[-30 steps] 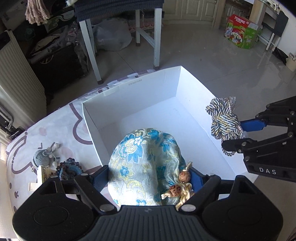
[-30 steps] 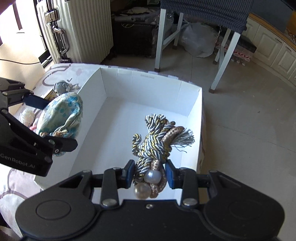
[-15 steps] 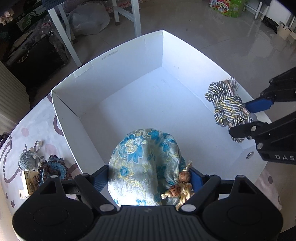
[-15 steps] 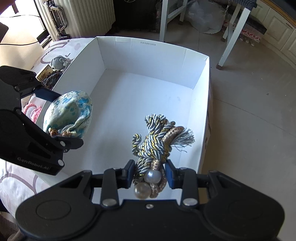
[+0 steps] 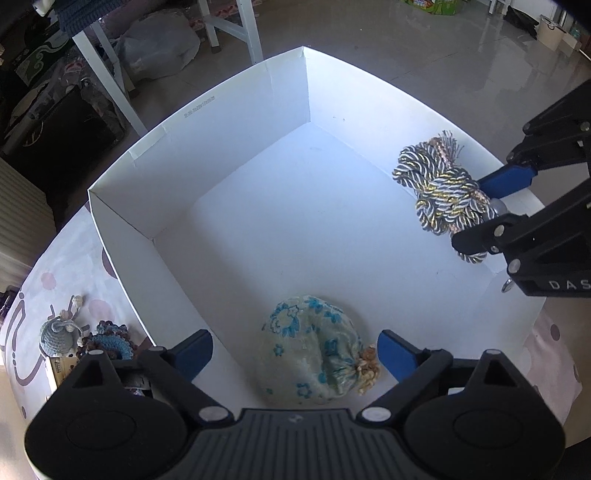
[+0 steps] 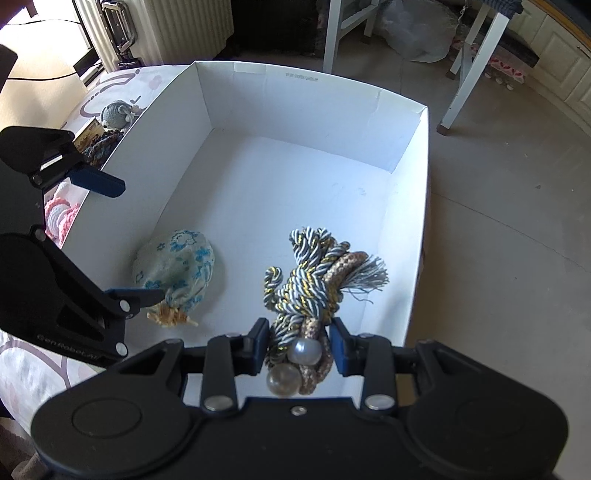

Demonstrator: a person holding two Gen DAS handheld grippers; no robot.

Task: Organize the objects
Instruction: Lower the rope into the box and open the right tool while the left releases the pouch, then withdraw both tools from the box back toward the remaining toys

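Observation:
A white open box [image 5: 207, 122] [image 6: 406, 140] stands on the patterned table. A blue floral cloth pouch [image 5: 310, 350] [image 6: 177, 266] lies on the box floor near its front left wall. My left gripper [image 5: 295, 350] [image 6: 129, 240] is open above it, jaws apart on either side. My right gripper [image 6: 297, 347] [image 5: 491, 206] is shut on a grey and gold twisted rope bundle [image 6: 314, 280] [image 5: 439, 188] with beads, held above the box's right side.
Small crocheted items [image 5: 59, 332] [image 6: 114, 114] and a pink knit piece [image 6: 59, 214] lie on the table left of the box. White table legs [image 6: 461, 85] and a suitcase [image 6: 122, 29] stand beyond on the floor.
My left gripper opened and the floral pouch dropped onto the box floor. My right gripper moved further over the box with the rope bundle.

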